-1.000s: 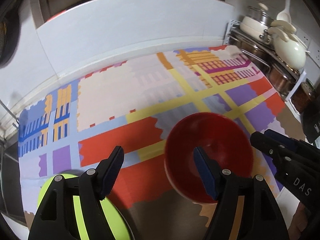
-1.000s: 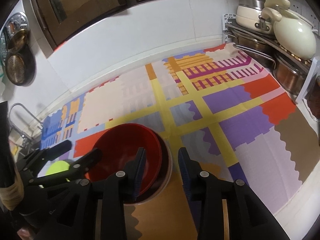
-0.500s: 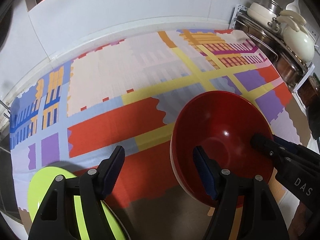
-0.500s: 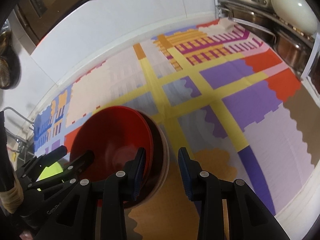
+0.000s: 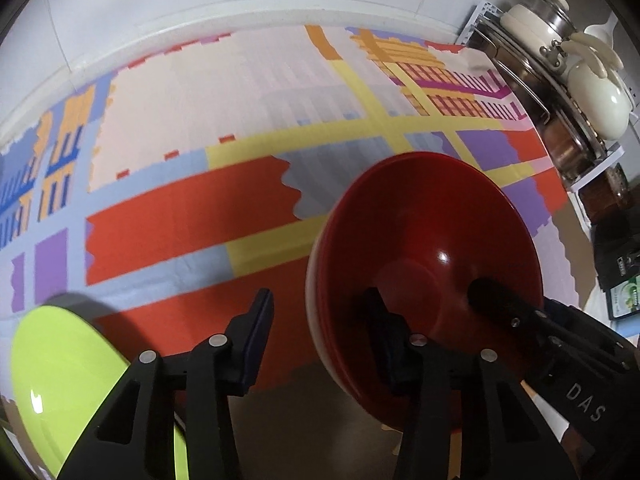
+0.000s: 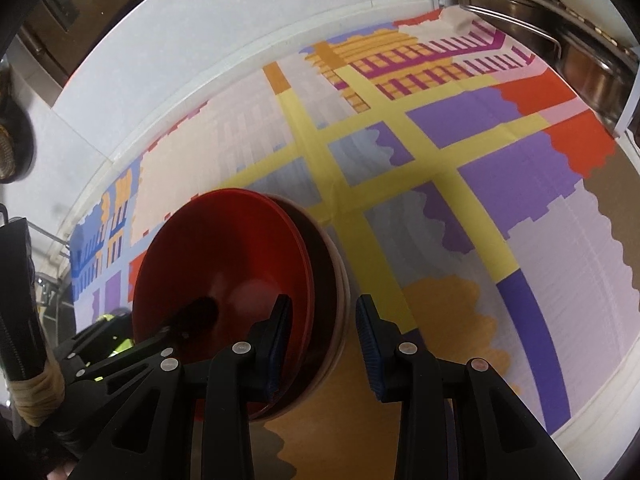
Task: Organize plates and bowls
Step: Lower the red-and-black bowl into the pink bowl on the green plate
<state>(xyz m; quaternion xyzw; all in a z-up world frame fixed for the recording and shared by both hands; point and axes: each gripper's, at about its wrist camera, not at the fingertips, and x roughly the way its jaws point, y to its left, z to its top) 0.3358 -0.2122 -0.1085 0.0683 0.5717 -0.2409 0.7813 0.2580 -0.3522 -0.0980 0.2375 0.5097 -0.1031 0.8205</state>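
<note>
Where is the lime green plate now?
In the left wrist view, the lime green plate lies at the lower left on the patterned cloth, left of the red bowls.

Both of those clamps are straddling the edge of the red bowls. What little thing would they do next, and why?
Probably finish the pinch. The left gripper straddles the rim of the red bowl stack, one finger inside and one outside, and its jaws are closing. The right gripper straddles the opposite rim the same way. Once both hold firmly, a small lift off the patterned mat would likely follow.
</note>
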